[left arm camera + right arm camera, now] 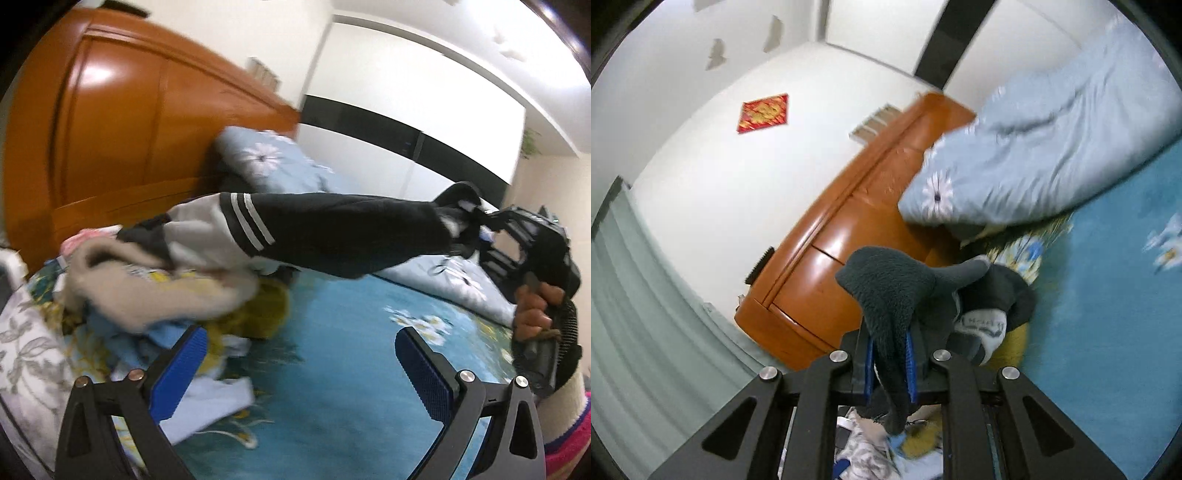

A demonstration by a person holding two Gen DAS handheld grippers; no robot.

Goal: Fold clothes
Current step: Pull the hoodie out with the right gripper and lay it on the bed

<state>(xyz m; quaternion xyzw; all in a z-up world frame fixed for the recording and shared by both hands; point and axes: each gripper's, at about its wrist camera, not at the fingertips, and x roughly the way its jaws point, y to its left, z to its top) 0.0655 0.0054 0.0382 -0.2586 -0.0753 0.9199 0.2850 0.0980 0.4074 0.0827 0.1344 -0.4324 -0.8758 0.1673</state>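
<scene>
Left wrist view alone shows the whole dark garment [332, 236], white-striped and stretched taut above the teal bedspread [351, 354] from a clothes pile [147, 280] to the right gripper [476, 218]. The left gripper [299, 365] stands with its blue ribbed pads well apart, holding nothing. Right wrist view shows only the fleecy garment end [890, 291] clamped between that gripper's pads [910, 362]; the rest is cut off. A glossy wooden headboard [831, 273] and pale floral quilt [1052, 155] look blurred.

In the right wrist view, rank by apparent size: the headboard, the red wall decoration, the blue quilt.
1. Blue quilt and headboard: too close to rank, and the quilt sits nearer the camera.
2. Red wall decoration, clearly smallest.
</scene>
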